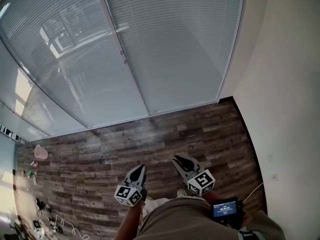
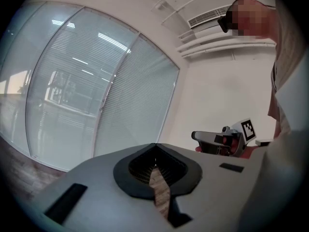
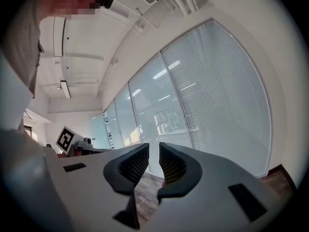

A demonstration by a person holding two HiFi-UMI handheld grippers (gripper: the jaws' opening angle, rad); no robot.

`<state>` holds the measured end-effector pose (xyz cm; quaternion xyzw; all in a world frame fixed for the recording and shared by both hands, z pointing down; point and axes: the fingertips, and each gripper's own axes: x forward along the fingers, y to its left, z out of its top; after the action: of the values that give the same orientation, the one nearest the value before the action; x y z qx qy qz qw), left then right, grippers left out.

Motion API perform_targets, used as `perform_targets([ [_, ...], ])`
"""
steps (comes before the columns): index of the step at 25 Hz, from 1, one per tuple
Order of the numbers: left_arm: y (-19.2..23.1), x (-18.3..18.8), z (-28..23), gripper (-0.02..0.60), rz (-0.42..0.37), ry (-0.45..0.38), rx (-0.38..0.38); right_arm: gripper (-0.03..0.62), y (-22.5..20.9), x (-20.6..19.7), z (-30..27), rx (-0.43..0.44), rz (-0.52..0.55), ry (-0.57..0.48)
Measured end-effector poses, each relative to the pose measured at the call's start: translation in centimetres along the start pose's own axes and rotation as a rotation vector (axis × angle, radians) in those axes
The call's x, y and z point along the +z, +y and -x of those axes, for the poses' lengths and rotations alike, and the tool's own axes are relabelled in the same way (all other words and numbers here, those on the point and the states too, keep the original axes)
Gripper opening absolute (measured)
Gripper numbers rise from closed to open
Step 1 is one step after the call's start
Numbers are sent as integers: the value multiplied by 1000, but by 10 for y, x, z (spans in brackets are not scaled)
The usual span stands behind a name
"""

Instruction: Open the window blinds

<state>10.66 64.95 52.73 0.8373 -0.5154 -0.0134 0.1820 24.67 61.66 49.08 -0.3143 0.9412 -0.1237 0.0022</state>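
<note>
Facing the lowered window blinds [image 1: 165, 49], the left gripper [image 1: 141, 169] is held closed and empty, the right gripper [image 1: 176, 159] slightly parted.

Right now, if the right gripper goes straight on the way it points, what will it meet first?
The right gripper would probably meet the glass wall with its closed window blinds; nothing shows in between, though depth is unclear.

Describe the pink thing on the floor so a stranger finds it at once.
Start at the long glass wall with closed blinds and follow its base left along the wooden floor. The pink object sits near that end. It is the only pink thing, and bigger than the small clutter beside it.
</note>
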Motion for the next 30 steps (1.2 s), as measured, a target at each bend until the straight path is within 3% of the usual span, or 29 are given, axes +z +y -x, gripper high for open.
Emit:
perform_targets([
  [17, -14, -4, -25, 15, 39, 11, 71, 52, -38, -11, 12, 0, -45, 39],
  [30, 7, 3, -38, 15, 50, -2, 43, 52, -47, -7, -16, -12, -18, 56],
])
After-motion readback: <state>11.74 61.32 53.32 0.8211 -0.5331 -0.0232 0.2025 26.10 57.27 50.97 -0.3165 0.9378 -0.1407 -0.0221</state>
